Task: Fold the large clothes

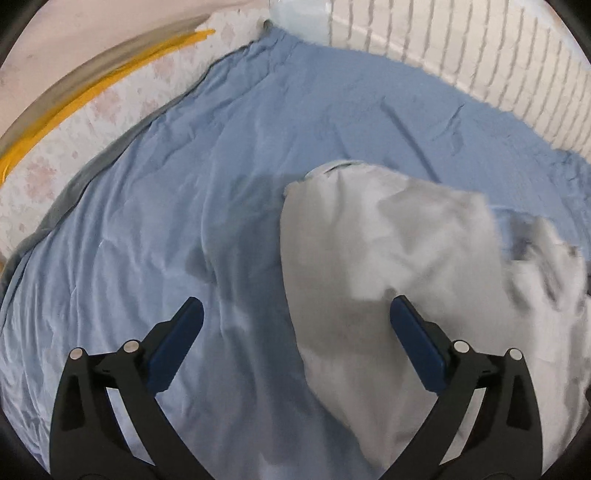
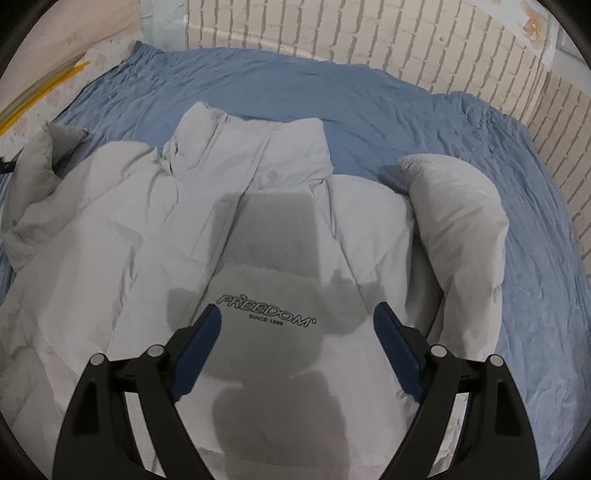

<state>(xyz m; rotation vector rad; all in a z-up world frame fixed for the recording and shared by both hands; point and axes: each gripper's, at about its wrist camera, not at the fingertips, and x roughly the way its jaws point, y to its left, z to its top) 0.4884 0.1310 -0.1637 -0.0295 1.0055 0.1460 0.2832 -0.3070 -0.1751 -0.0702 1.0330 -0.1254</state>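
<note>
1. Jacket [image 2: 229,236], one, pale grey and padded, lying front-up on the blue bedsheet [image 2: 369,107]. Collar toward the brick wall [image 2: 369,33]; chest print reads "FREEDOM", with a smaller line beneath it that is hard to read. The hem is cut off at the bottom edge of the right wrist view.
2. Sleeves, two. One sleeve [image 2: 461,214] is bent inward against the body of the jacket, touching it. The other sleeve [image 2: 40,173] is rumpled at the frame's left edge, its cuff partly out of sight.
3. In the left wrist view the jacket [image 1: 388,258] appears only in part, and its far right portion is motion-blurred; which part it is cannot be told.
4. Left gripper [image 1: 295,314], one, jaws spread wide, holding nothing, over sheet and jacket edge.
5. Right gripper [image 2: 297,317], one, jaws spread wide, empty, above the chest print. Its shadow darkens the jacket front.
6. Yellow strip [image 1: 103,85], one, beside the bed, blurred; what it is cannot be made out.
</note>
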